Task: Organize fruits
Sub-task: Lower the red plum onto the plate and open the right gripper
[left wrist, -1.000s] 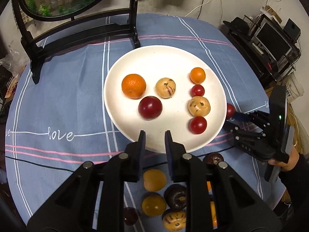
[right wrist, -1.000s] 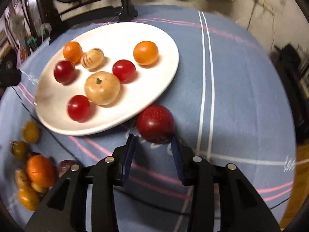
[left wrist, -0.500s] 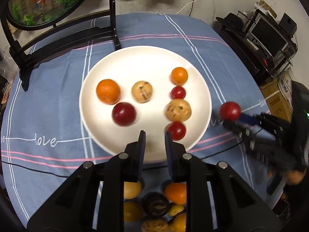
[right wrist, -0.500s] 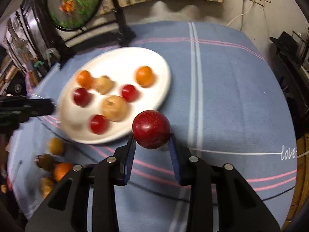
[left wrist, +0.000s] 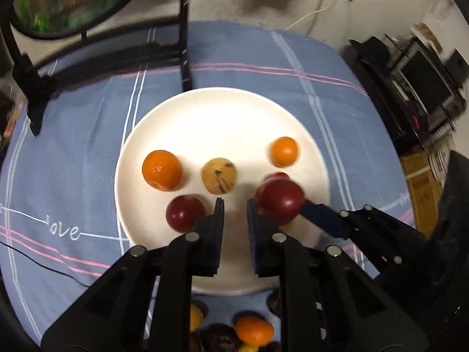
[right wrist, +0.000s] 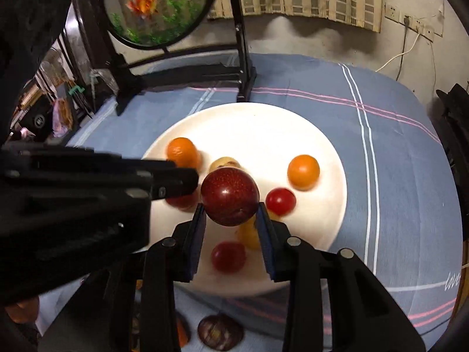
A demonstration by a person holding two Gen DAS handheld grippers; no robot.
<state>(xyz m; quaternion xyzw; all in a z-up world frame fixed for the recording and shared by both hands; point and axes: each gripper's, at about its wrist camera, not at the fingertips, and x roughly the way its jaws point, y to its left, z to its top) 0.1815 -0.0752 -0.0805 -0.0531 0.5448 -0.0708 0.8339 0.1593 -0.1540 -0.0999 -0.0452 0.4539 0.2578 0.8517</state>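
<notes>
**Red plum over the plate, left tongs empty**

My right tongs (right wrist: 230,215) are clamped on a dark red plum (right wrist: 230,196), one pad on each flank, and the fruit sits clear of the surface, above the near middle of the white plate (right wrist: 263,123). From the left wrist view the same plum (left wrist: 280,201) shows just right of my left tongs (left wrist: 233,214), with the right tongs' blue pad and black linkage trailing off to the right behind it.

My left tongs are closed down to a narrow gap with nothing between the pads. They point down at the plate's (left wrist: 222,102) near half.

On the plate, left wrist view: a large mandarin (left wrist: 162,170) at left, a speckled tan fruit (left wrist: 219,179) just right of it, a second dark red plum (left wrist: 184,212) in front of those two and partly behind my left finger. At right, a small orange fruit (left wrist: 283,151); a small red fruit (left wrist: 275,176) below it, mostly hidden by the held plum. The right wrist view adds another small red fruit (right wrist: 228,256) near the front rim and a yellowish one (right wrist: 249,234) half hidden behind my right finger.

Off the plate, near edge: a loose huddle of fruit on the blue striped cloth (left wrist: 73,146) over the worktop, including an orange one (left wrist: 254,330) and dark ones, blurred. Behind the plate stands a black frame (right wrist: 244,67) carrying a round fish-painted panel (right wrist: 155,3).
</notes>
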